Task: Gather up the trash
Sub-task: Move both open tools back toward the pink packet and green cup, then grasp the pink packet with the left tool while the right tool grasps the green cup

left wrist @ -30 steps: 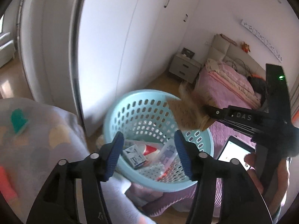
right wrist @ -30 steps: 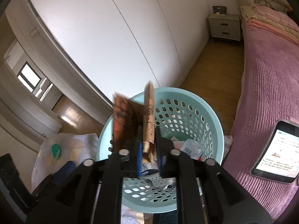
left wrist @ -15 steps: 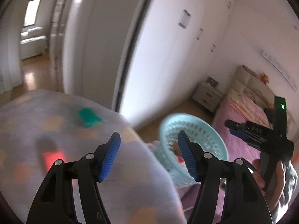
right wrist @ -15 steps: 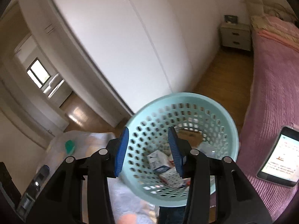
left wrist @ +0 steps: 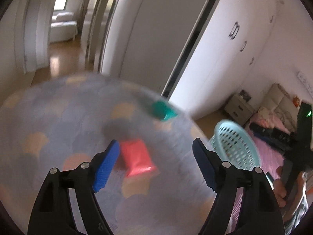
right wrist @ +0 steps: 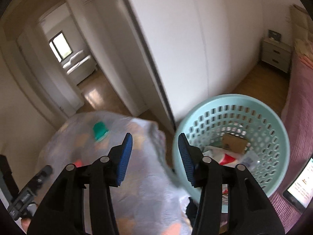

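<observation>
My left gripper (left wrist: pixel 155 143) hangs over a patterned cloth (left wrist: pixel 58 121) with its jaws wide and still opening. A red packet (left wrist: pixel 137 157) lies on the cloth just beyond and between its fingers, untouched. Farther back on the cloth sits a green packet (left wrist: pixel 163 112). My right gripper (right wrist: pixel 155 136) has its jaws apart and opening, with nothing between them. It sits left of the pale blue basket (right wrist: pixel 234 101). In the basket lie a brown cardboard piece (right wrist: pixel 233 144) and red-and-white packaging (right wrist: pixel 227 158). The green packet (right wrist: pixel 99 130) also shows in the right wrist view.
White wardrobe doors (right wrist: pixel 195 39) stand behind the basket (left wrist: pixel 234 145). A pink bed cover (right wrist: pixel 301 117) with a lit tablet (right wrist: pixel 301 184) is at the right, and a nightstand (right wrist: pixel 275 56) stands farther back. An open doorway (right wrist: pixel 78 68) leads left to another room.
The right gripper let the brown cardboard drop into the basket and opened. Both views swung left from the basket to the patterned cloth. The left jaws spread wider.
</observation>
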The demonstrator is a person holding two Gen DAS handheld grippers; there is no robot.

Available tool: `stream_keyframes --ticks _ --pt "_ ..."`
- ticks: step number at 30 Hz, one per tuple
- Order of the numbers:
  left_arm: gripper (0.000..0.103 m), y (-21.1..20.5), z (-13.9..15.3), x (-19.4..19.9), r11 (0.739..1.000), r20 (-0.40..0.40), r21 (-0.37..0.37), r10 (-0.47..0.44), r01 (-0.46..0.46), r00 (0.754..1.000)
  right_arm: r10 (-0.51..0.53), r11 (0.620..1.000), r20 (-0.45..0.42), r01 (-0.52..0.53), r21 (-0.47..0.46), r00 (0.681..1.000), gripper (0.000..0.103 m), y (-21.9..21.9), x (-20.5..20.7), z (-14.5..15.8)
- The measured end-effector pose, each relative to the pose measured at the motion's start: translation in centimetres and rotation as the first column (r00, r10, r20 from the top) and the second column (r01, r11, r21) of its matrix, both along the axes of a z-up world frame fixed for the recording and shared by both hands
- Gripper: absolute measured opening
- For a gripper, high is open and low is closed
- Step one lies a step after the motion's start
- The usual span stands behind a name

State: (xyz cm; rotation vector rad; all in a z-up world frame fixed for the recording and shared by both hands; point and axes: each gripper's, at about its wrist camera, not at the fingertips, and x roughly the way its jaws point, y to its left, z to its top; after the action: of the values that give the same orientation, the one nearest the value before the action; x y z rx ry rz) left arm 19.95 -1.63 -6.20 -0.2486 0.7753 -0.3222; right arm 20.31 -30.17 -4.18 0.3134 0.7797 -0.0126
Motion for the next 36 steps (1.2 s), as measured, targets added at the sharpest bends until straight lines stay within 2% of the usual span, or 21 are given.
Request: stream_keyframes --ticks 7,9,11,15,22,28,32,36 --pt "0.073 -0.9 -3.1 1.7 0.994 -0.082 0.11 0.015 -0.006 0.997 0.112 0.99 -0.038 -0.114 -0.077 0.993 0.046 5.5 1.6 -1.5" --pt "0.068 -1.0 -3.9 2.2 0.99 -0.104 0.14 0.019 -0.004 0.994 0.136 0.986 -0.041 -0.139 -0.091 0.99 0.048 6.6 2.1 -1.8" --pt "0.055 -1.1 -4.7 2.2 0.988 -0.123 0.157 0.024 -0.004 0.992 0.142 0.983 -0.055 -0.147 -0.11 0.988 0.052 7.8 2.6 -2.6" --pt "0.044 -1.5 -4.9 1.9 0.975 -0.083 0.223 0.033 -0.013 0.996 0.185 0.973 -0.081 -0.194 -0.122 0.979 0.052 9.7 3.4 -4.3" --pt "0.04 0.0 -5.0 1.6 0.989 -0.052 0.138 0.062 -0.054 0.997 0.24 0.957 -0.104 -0.253 -0.142 0.965 0.052 12.1 5.6 -6.1" --pt "0.04 0.2 -4.9 1.7 0.987 -0.036 0.13 0.101 -0.095 0.994 0.267 0.947 -0.154 -0.289 -0.14 0.951 0.052 13.7 8.3 -7.8" --pt "0.04 0.5 -5.0 2.1 0.99 -0.046 0.1 0.107 -0.102 0.993 0.28 0.94 -0.173 -0.306 -0.148 0.944 0.061 14.3 9.9 -8.2" --pt "0.04 0.2 -4.9 2.0 0.988 -0.044 0.112 0.109 -0.104 0.993 0.285 0.935 -0.171 -0.313 -0.169 0.943 0.069 14.9 11.2 -8.3"
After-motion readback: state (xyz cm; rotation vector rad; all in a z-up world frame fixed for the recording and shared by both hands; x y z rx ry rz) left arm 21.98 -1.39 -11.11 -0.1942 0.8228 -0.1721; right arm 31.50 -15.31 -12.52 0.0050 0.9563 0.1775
